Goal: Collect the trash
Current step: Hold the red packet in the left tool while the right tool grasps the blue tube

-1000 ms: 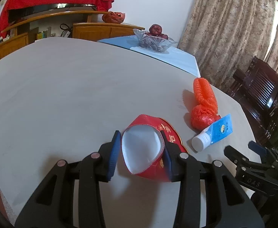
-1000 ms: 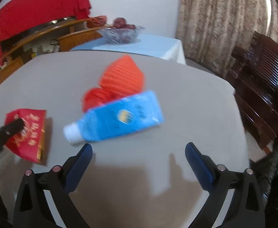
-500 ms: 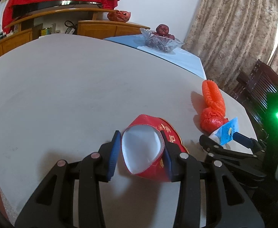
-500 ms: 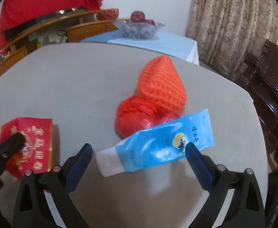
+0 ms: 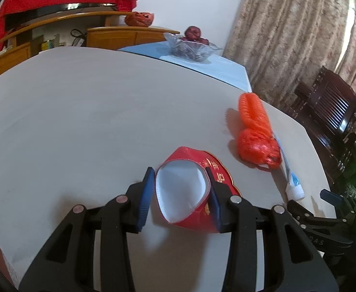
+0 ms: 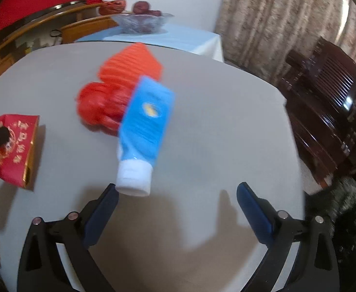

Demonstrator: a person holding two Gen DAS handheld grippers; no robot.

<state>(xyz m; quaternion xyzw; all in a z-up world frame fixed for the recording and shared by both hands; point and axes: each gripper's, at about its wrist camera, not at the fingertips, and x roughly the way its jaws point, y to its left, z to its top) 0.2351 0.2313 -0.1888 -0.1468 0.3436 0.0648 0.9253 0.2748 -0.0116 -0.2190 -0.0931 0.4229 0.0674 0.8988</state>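
Observation:
My left gripper (image 5: 179, 177) is shut on a red paper box (image 5: 220, 172) with gold print, squeezing its white-lined mouth open just above the grey table (image 5: 80, 109). To its right lie an orange foam net (image 5: 253, 112), a crumpled red plastic bag (image 5: 255, 147) and a blue tube (image 5: 291, 177) with a white cap. In the right wrist view my right gripper (image 6: 177, 187) stands wide open. The blue tube (image 6: 146, 119) lies just ahead, its cap close to the left fingertip. Behind it are the red bag (image 6: 97, 104) and the foam net (image 6: 131, 65), with the red box (image 6: 14, 146) at far left.
A glass bowl of fruit (image 5: 192, 46) stands on a blue-clothed table behind. A dark wooden chair (image 5: 331, 112) is close to the table's right edge. A wooden sideboard (image 5: 104, 36) and curtains line the back. Bare grey tabletop stretches left.
The right gripper reached in to the blue tube and drew back. The tube has swung round, so its cap now points toward that gripper. The left gripper kept still on the box.

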